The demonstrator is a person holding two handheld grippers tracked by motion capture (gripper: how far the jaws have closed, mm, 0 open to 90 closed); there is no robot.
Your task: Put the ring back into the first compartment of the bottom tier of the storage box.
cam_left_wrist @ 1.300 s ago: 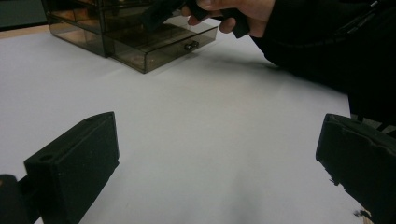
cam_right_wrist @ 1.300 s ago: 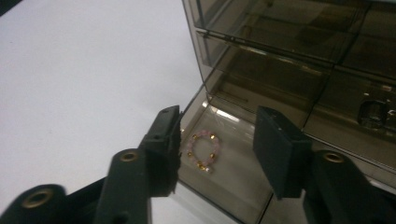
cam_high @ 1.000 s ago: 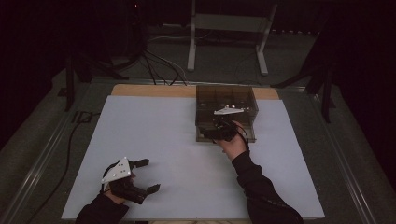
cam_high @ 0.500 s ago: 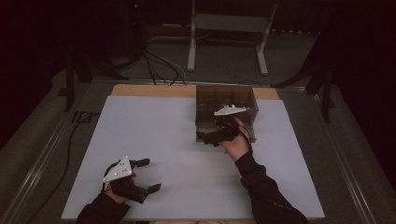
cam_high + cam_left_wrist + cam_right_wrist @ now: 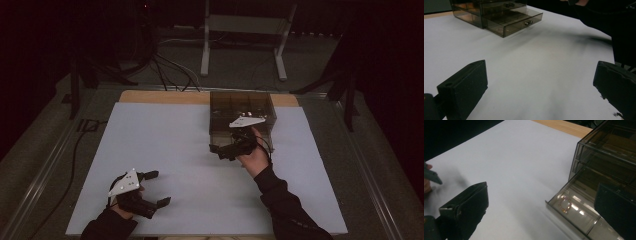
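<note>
Smoky clear drawer box (image 5: 242, 116) upper centre of high view, on white surface (image 5: 165, 150) | bottom drawer (image 5: 574, 212) pulled out, small beaded bracelet (image 5: 564, 204) inside | right gripper (image 5: 223, 151) just below box, jaws just opened wide, empty | left gripper (image 5: 156, 189) lower left, wide open, empty.

L gripper (image 5: 541, 85) jaws wide apart over white mat (image 5: 536, 62), drawer (image 5: 515, 21) pulled out

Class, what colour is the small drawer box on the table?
The drawer box is see-through smoky brown-grey plastic; the left gripper view shows it best.
</note>
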